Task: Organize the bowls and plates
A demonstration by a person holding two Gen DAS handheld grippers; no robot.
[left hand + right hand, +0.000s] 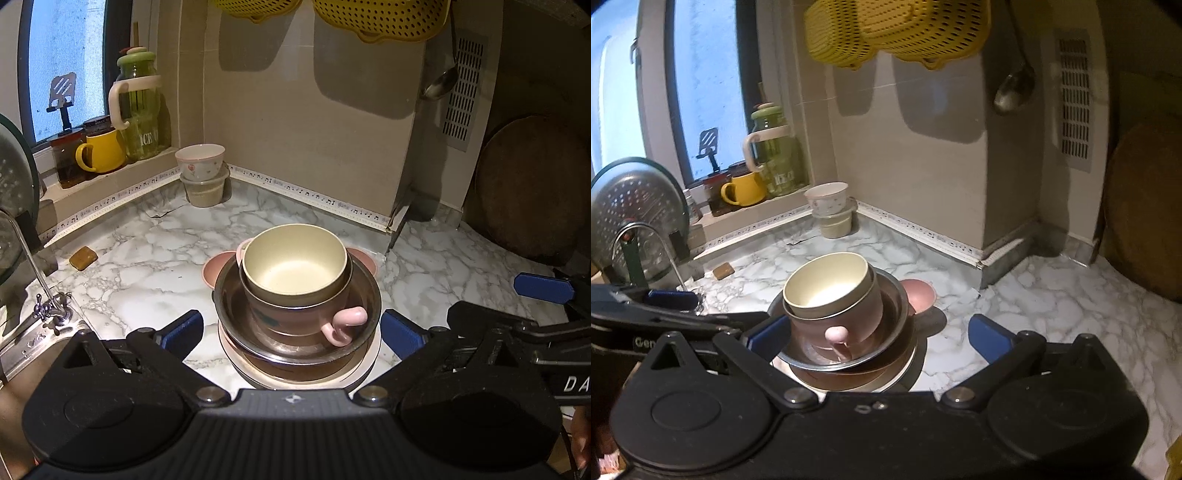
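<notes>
A cream bowl (294, 264) sits in a pink mug (306, 314), nested in a steel bowl (369, 295) on a white plate (364, 363), near the middle of the marble counter (147, 266). A small pink bowl (919, 293) lies just behind. The left gripper (291, 330) and right gripper (879, 334) stand wide apart around the stack, gripping nothing.

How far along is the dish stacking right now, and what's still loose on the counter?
Done: cream bowl sits in the pink mug, inside the steel bowl, on a plate. In hand: nothing; left gripper and right gripper are both open around the stack. Left: a pink dish behind the stack, and maybe the floral bowl on a tub in the corner.
</notes>
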